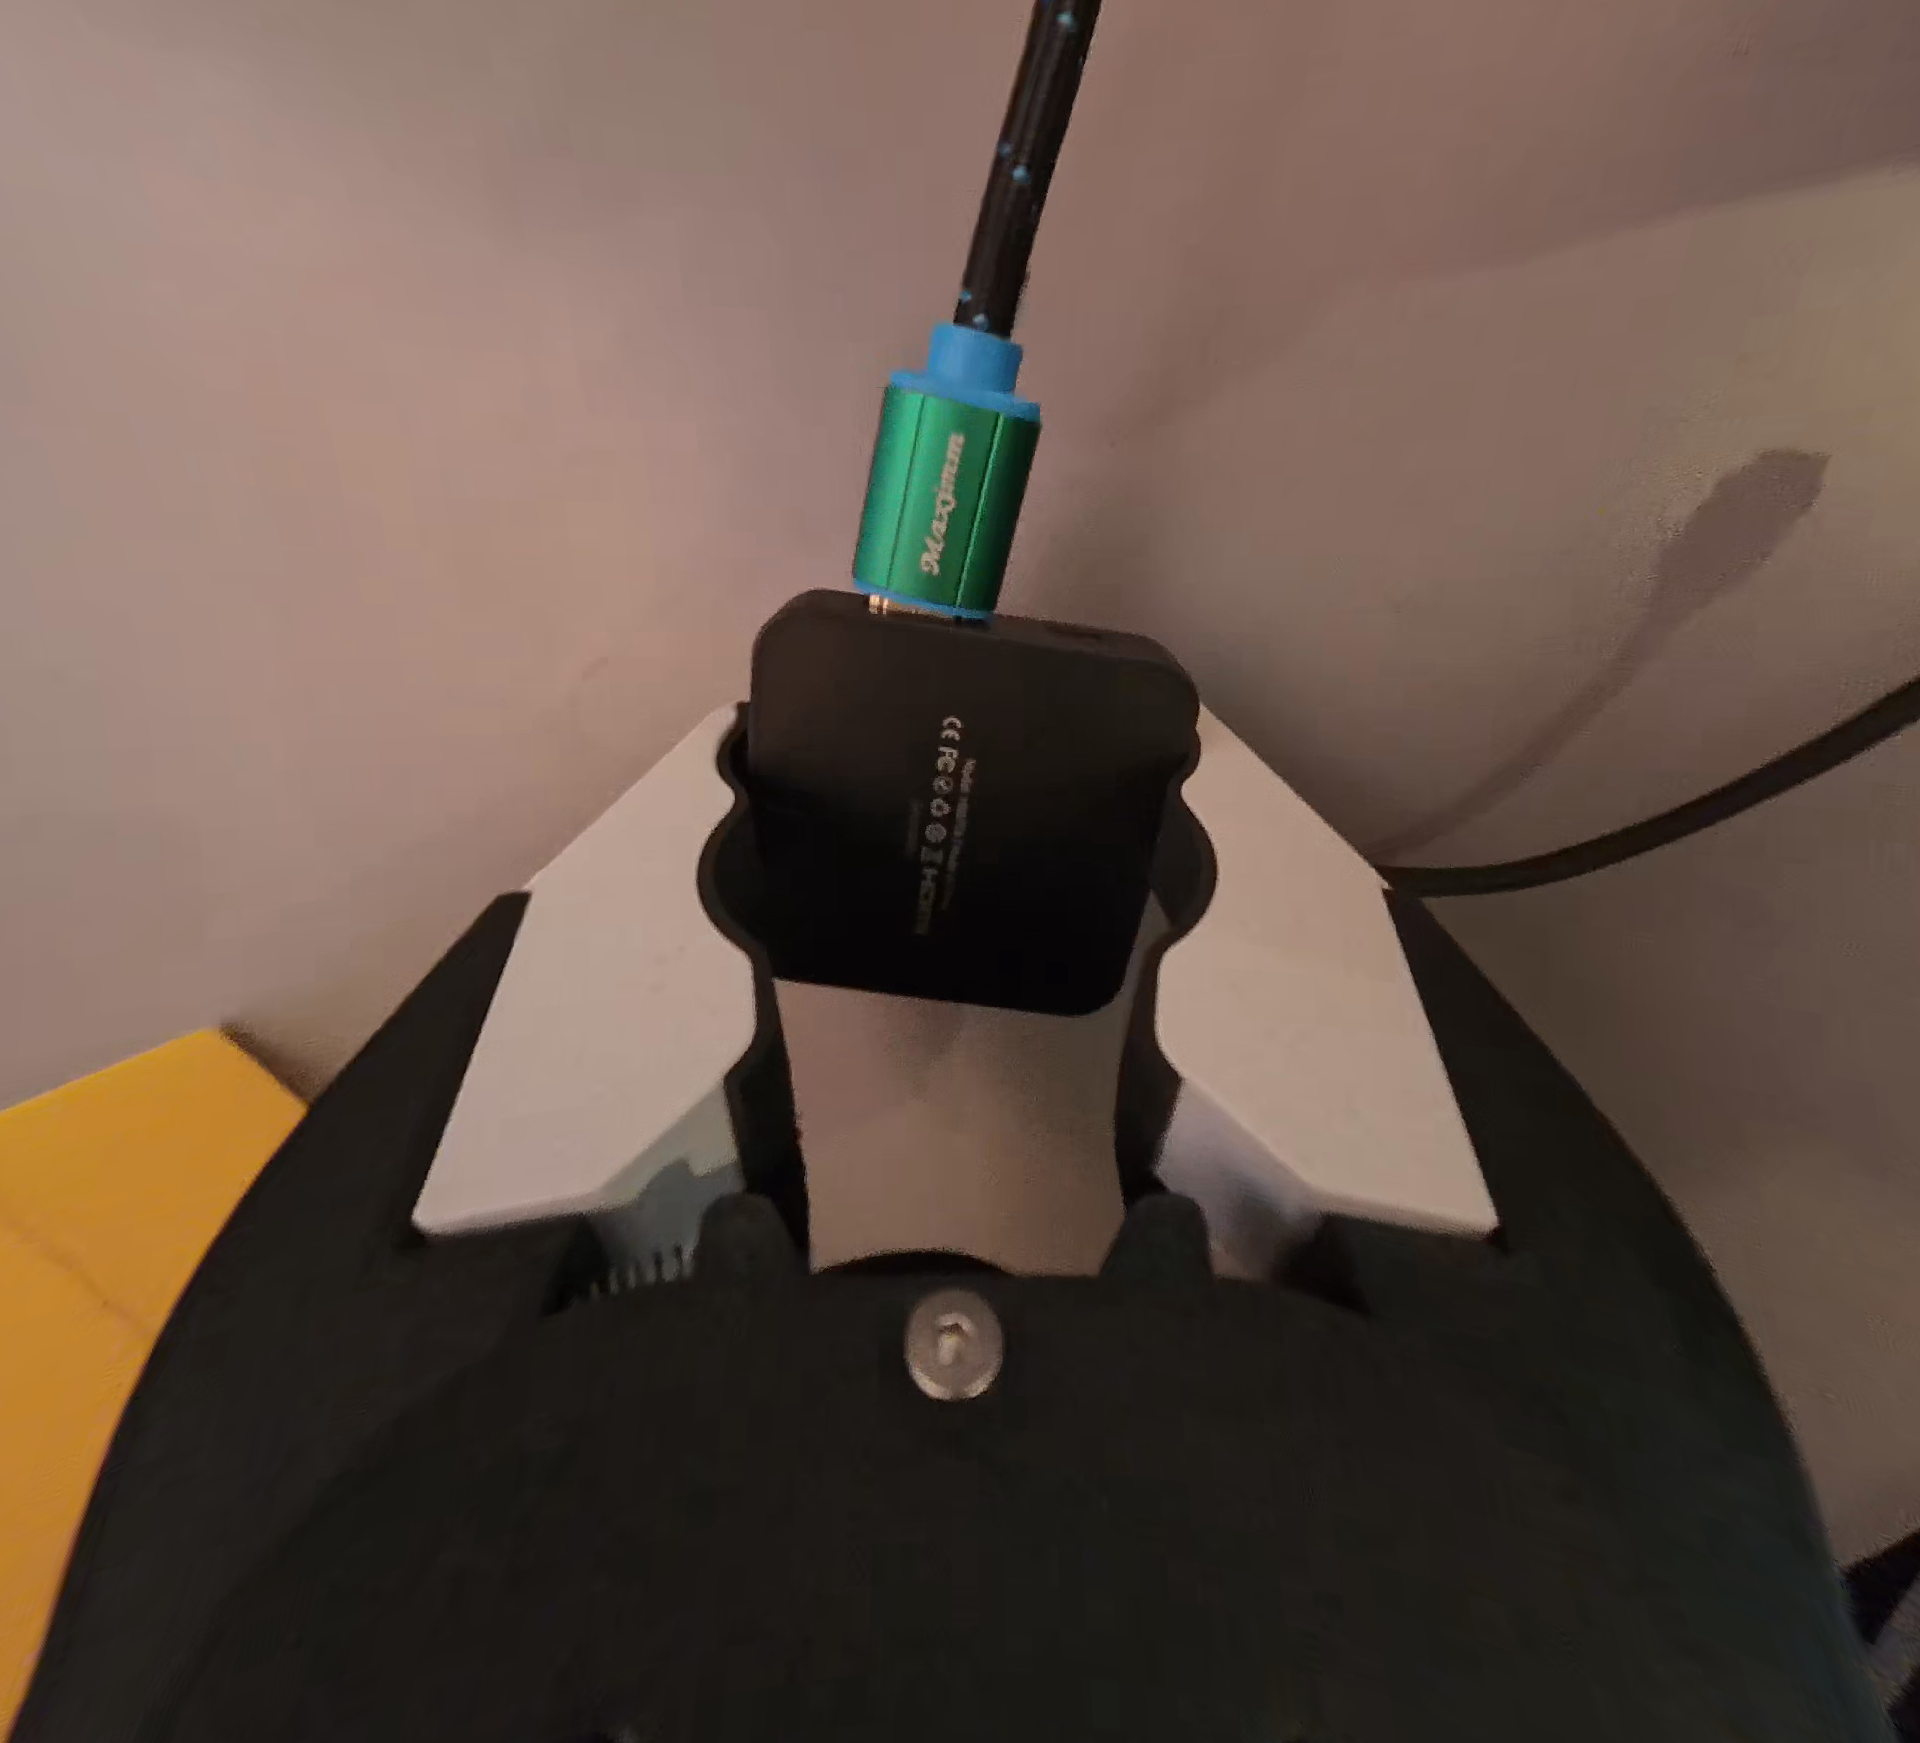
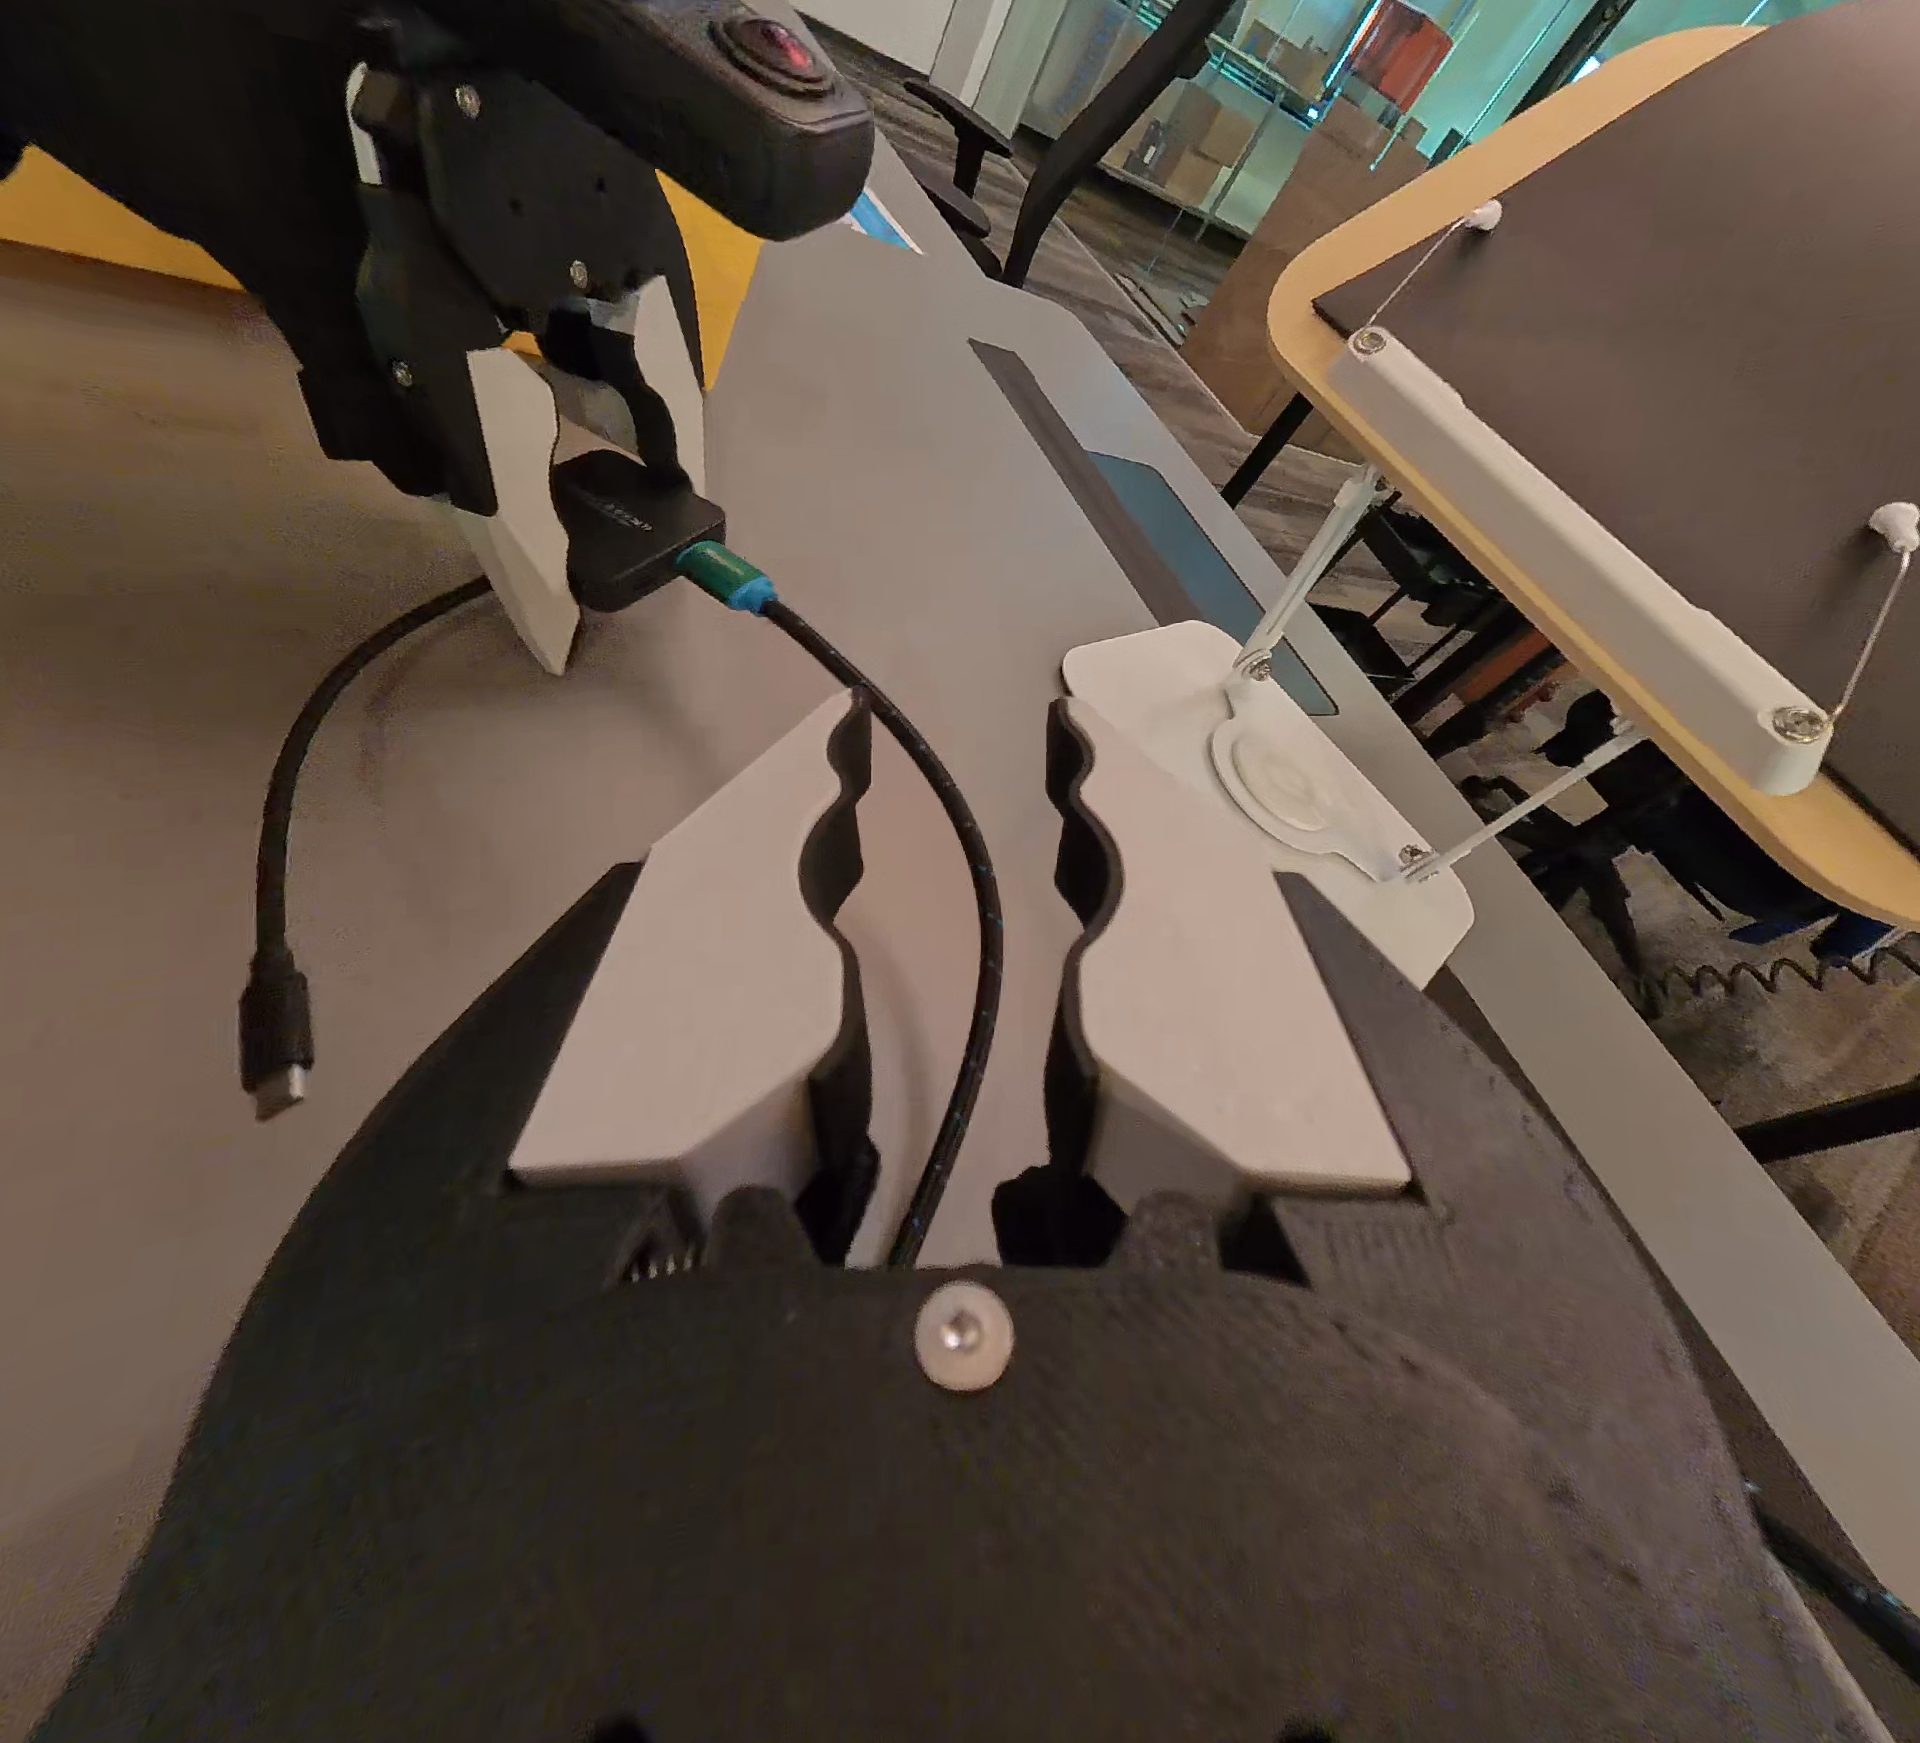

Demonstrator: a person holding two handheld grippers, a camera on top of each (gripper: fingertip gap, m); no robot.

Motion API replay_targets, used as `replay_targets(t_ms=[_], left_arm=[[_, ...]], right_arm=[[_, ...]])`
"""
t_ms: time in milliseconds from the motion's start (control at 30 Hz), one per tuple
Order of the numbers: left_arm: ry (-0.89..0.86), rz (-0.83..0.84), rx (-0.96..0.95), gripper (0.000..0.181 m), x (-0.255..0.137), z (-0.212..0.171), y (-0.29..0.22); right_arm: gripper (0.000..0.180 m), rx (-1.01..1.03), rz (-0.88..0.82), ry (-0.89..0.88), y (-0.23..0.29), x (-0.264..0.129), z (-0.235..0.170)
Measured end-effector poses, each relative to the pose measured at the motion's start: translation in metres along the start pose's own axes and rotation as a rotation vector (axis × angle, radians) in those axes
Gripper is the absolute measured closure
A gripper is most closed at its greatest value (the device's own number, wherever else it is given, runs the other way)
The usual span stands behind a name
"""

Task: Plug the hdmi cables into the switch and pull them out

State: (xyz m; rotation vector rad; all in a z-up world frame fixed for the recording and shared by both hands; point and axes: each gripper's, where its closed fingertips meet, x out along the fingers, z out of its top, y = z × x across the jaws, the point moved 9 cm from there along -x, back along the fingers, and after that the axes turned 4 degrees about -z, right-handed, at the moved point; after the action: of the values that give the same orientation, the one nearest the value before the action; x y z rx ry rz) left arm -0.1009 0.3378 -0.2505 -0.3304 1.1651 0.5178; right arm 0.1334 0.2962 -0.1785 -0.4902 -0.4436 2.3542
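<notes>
The switch (image 1: 966,810) is sitting between the fingers of the left claw (image 1: 961,727), above the tabletop (image 2: 208,654). A plug (image 1: 940,504) is sitting in the switch's far edge, and its cable (image 2: 977,883) is running from there back between the fingers of the right claw (image 2: 956,717), touching neither. In the right wrist view the left claw (image 2: 613,571) is standing ahead and to the left. A second cable (image 2: 275,820) is lying on the tabletop left of the right claw, its free plug (image 2: 275,1033) pointing toward the camera.
</notes>
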Motion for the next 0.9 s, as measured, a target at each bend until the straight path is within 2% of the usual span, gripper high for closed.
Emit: replay_targets(t_ms=[167, 233, 333, 467, 567, 700, 767, 900], left_arm=[[-0.022, -0.026, 0.01, 0.106, 0.001, 0.0, 0.0], [-0.049, -0.059, 0.004, 0.098, -0.002, 0.0, -0.002], [-0.063, -0.058, 0.029, 0.097, -0.007, 0.001, -0.005], [-0.109, -0.022, 0.089, 0.099, -0.017, 0.019, -0.012], [-0.106, 0.005, 0.152, 0.114, -0.014, 0.043, -0.014], [-0.017, -0.032, 0.196, 0.126, 0.013, 0.071, -0.013], [0.048, -0.051, 0.223, 0.149, 0.028, 0.076, -0.014], [0.025, -0.043, 0.242, 0.168, 0.031, 0.078, -0.012]], right_arm=[[0.148, 0.011, 0.004, 0.044, 0.001, 0.005, -0.01], [0.148, 0.019, 0.005, 0.048, 0.0, 0.006, -0.012], [0.148, 0.025, 0.007, 0.061, 0.0, 0.008, -0.016], [0.148, 0.023, 0.013, 0.078, 0.001, 0.01, -0.02], [0.148, 0.04, 0.017, 0.069, 0.001, 0.011, -0.021], [0.149, 0.054, 0.025, 0.06, 0.002, 0.011, -0.023], [0.149, 0.056, 0.026, 0.057, 0.002, 0.011, -0.023], [0.148, 0.054, 0.027, 0.055, 0.002, 0.01, -0.021]])
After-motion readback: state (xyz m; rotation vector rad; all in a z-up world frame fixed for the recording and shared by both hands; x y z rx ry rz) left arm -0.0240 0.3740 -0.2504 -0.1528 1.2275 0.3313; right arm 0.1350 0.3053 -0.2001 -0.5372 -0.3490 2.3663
